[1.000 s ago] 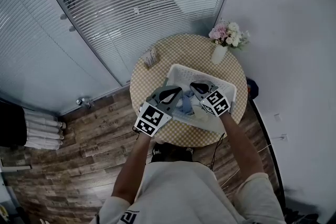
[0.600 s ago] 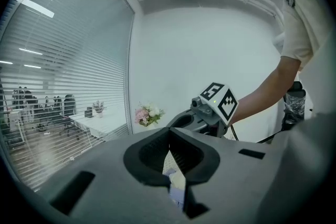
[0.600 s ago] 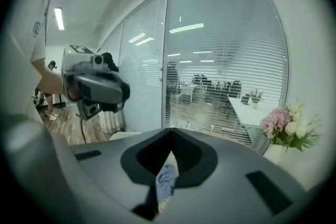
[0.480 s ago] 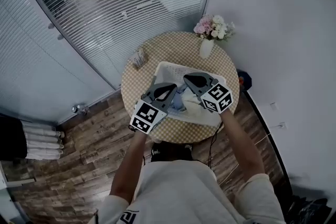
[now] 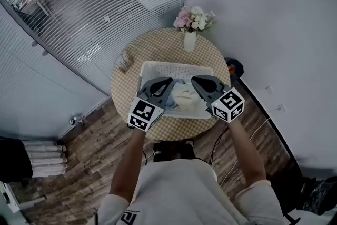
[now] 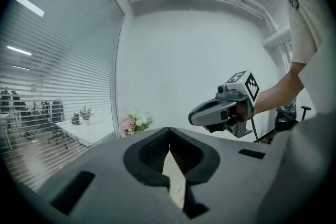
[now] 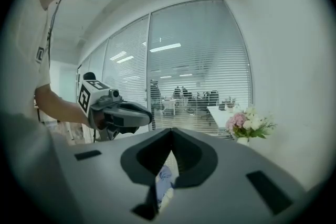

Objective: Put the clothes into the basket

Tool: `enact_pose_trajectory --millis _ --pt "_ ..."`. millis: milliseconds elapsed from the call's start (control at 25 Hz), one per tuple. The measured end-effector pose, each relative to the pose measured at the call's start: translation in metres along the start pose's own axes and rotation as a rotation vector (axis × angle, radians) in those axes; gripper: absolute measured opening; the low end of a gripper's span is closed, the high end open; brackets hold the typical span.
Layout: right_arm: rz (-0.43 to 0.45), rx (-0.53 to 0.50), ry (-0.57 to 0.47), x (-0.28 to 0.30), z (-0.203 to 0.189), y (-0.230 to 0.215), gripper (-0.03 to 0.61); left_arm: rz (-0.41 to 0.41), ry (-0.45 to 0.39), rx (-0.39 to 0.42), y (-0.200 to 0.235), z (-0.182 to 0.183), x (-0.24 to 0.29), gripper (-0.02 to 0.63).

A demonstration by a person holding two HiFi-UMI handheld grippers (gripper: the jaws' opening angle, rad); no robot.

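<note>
Cream and blue clothes (image 5: 181, 96) lie heaped inside the white basket (image 5: 174, 64) on the checked worktop (image 5: 158, 45). My left hand-held gripper (image 5: 169, 81) and right hand-held gripper (image 5: 195, 80) hover above it, jaws together, holding nothing. Loading looks finished; next I'd simply draw both clear.

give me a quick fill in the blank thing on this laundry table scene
1. The clothes lie in the white ____ on the round table.
2. The left gripper and the right gripper are held above it, each with its jaws ____ and gripping nothing.
3. The white vase at the table's far edge holds ____.

Missing words: basket; closed; flowers
</note>
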State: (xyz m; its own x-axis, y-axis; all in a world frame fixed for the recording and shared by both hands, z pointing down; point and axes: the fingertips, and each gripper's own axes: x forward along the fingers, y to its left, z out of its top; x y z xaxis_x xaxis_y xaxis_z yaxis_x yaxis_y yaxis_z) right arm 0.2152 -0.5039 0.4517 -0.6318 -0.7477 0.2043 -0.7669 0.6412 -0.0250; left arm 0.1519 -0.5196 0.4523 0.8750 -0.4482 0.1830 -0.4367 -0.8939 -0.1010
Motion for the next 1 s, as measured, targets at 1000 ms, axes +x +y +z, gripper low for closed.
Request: enact_pose_trajectory --millis 1000 --pt "0.021 0.095 -0.059 0.007 0.001 0.026 0.02 -0.001 0.007 0.036 -0.003 0.013 -0.013 0.014"
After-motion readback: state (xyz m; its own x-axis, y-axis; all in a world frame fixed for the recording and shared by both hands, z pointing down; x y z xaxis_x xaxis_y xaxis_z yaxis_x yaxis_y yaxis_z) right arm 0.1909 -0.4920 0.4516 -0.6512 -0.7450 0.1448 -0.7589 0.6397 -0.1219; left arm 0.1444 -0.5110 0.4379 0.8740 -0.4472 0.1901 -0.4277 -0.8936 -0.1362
